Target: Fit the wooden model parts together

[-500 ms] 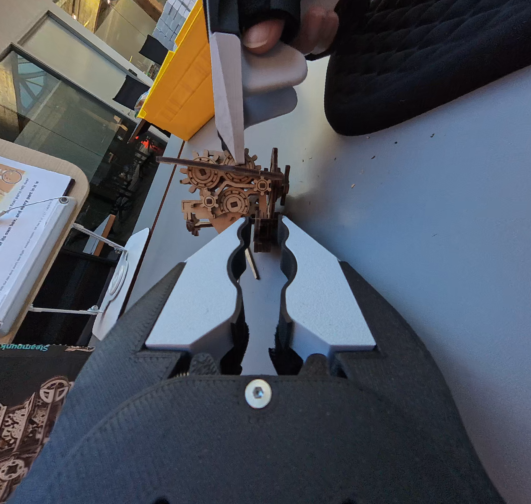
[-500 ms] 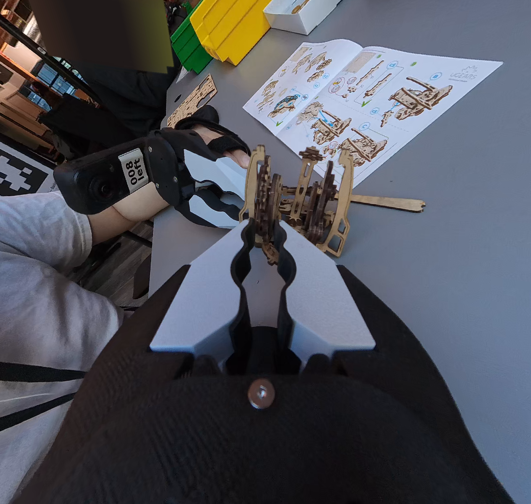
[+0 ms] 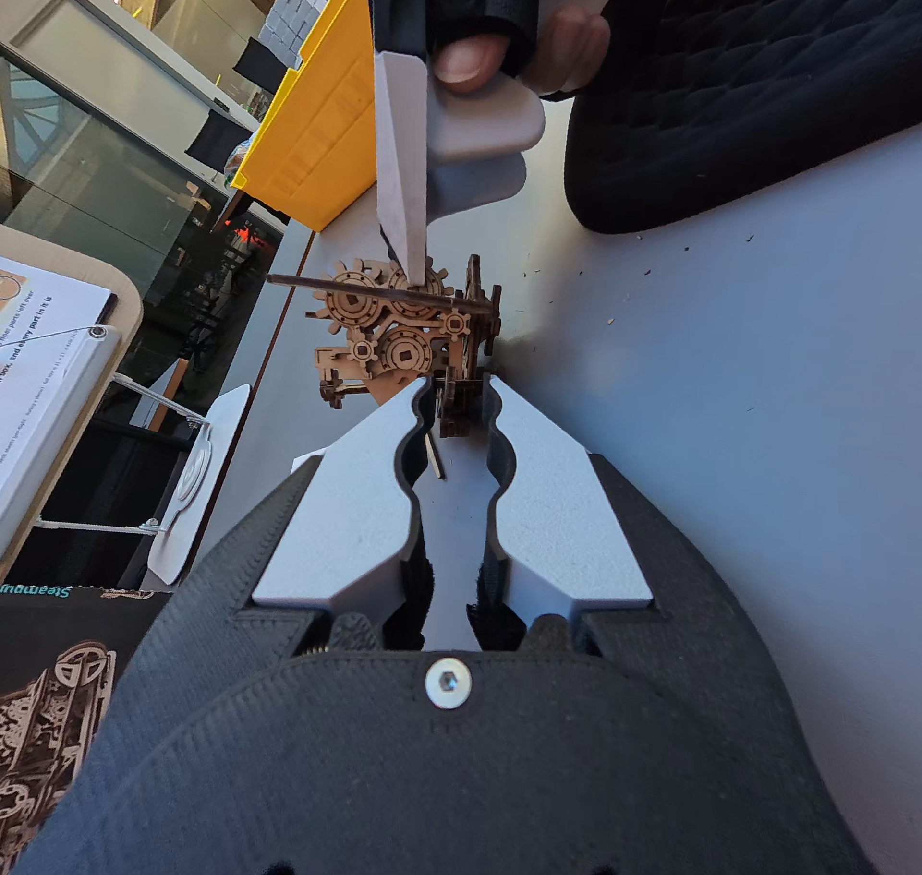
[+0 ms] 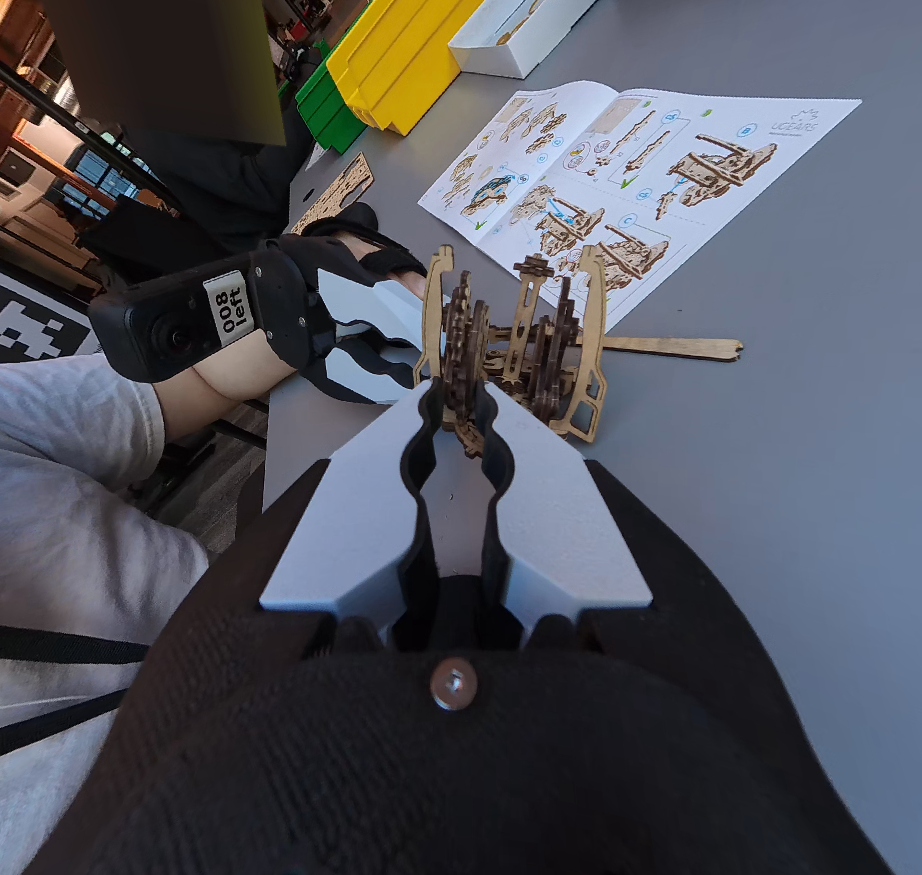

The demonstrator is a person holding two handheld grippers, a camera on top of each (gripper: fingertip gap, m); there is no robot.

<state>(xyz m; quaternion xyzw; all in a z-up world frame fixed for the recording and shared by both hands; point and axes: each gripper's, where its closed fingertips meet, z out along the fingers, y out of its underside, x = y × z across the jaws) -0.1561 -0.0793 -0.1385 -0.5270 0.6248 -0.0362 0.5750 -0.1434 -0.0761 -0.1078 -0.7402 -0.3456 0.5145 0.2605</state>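
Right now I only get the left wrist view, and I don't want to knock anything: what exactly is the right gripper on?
Observer: The right gripper is closed on the gear stack, between the two side plates of the wooden model.
Operator: Anything lying behind the model?
Observer: An open instruction booklet lies flat on the table, its near corner just behind the model.
Operator: And beyond that?
Observer: A white tray holding wooden pieces, next to the yellow bins.
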